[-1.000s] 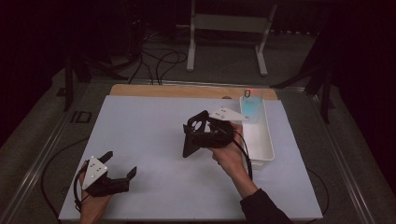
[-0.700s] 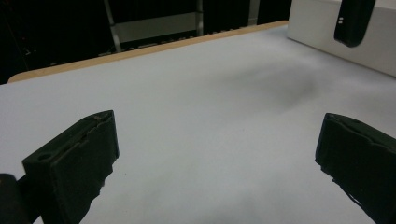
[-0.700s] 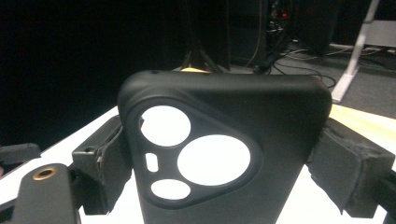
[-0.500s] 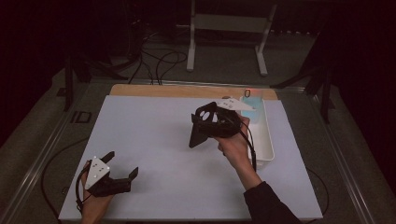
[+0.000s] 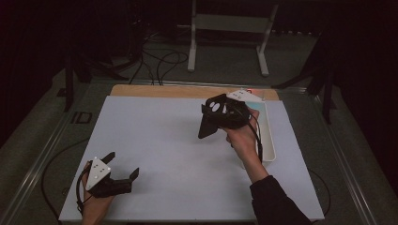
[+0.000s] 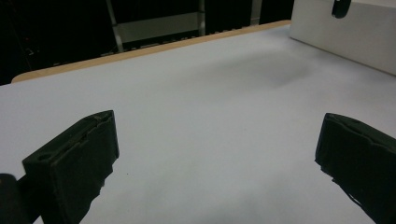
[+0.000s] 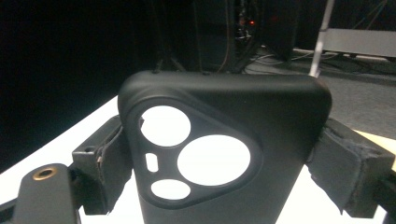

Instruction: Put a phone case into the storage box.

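The big white table top (image 5: 164,154) was mostly bare, likely to leave room for the work. A long white plastic tray (image 5: 268,140) sat along its right side, just behind the right hand, so it seemed the black soft phone case with round camera holes (image 5: 218,116) belonged with it. The right gripper (image 5: 224,115) held that case up in the air above the middle right of the table, squeezed tight between its two jaws, with the case's camera holes near the grip. The right arm reached forward, hand tipped up. The left gripper (image 5: 123,167) rested low at the near left corner, its jaws wide apart with nothing between them, as if waiting its turn.
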`<state>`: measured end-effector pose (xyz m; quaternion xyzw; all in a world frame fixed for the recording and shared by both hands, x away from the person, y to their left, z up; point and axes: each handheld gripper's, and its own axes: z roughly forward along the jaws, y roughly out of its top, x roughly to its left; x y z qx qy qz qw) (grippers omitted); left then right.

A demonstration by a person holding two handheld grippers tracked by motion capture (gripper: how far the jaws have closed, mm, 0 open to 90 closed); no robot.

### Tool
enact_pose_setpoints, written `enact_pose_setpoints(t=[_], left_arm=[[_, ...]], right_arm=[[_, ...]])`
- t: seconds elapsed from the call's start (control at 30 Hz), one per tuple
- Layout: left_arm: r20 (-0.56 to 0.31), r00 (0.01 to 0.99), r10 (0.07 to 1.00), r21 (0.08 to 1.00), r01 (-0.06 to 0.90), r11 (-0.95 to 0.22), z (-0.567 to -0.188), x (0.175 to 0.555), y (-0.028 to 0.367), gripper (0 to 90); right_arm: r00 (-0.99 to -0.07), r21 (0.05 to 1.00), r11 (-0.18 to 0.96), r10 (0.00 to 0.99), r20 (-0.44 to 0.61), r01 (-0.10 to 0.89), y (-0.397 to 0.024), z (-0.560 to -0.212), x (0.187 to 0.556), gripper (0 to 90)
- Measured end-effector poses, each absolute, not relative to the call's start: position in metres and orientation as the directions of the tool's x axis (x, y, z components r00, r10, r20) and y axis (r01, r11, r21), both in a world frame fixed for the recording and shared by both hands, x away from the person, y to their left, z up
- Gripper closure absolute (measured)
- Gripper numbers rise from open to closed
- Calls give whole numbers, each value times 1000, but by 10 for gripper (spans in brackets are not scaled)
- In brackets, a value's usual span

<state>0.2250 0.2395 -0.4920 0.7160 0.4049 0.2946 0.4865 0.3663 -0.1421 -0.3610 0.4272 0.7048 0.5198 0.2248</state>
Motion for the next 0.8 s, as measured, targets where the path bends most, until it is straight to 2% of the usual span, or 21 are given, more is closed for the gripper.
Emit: enact_pose_setpoints(t=[0.8], left_arm=[[28, 495, 868, 937, 291, -196, -492, 225, 239, 0]], right_arm=[[-433, 930, 87, 898, 81, 356, -169, -355, 394, 143]])
